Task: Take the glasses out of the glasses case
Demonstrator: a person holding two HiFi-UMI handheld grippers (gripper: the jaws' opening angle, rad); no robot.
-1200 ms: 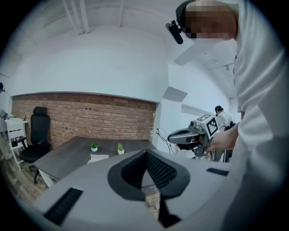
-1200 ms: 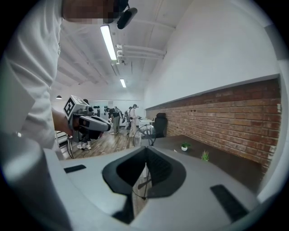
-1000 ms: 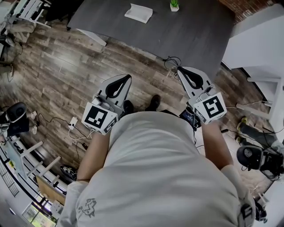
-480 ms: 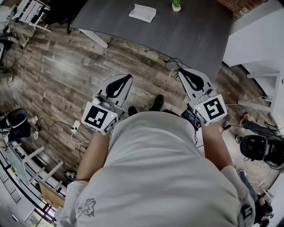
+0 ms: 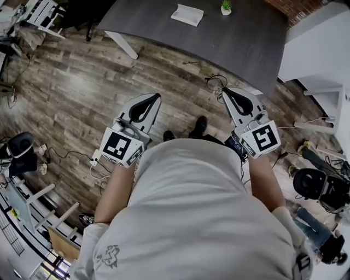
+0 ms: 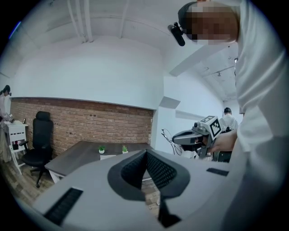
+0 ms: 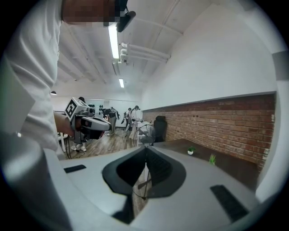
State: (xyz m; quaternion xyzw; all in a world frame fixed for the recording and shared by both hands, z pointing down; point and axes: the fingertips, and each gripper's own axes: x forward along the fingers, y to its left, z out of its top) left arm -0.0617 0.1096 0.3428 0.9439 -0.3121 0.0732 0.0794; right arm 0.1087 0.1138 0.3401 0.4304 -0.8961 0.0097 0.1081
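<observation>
Carried forward over the plank floor [image 5: 71,93], the left hand-held gripper [image 5: 158,96] and right hand-held gripper [image 5: 224,91], both closed and empty, now sit nearer the dark grey counter [image 5: 246,33], where the white glasses case [image 5: 187,15] lies near a potted plant [image 5: 226,6].

Table [image 5: 235,44] dark grey; floor [image 5: 71,82] brown planks; glasses case [image 5: 187,15], apparently, white.

The left gripper [image 5: 157,97] and right gripper [image 5: 225,91] hover over the wooden floor [image 5: 76,82], tips together. A white glasses case [image 5: 187,15] lies on the dark table [image 5: 246,38], near a potted plant [image 5: 226,6].
</observation>
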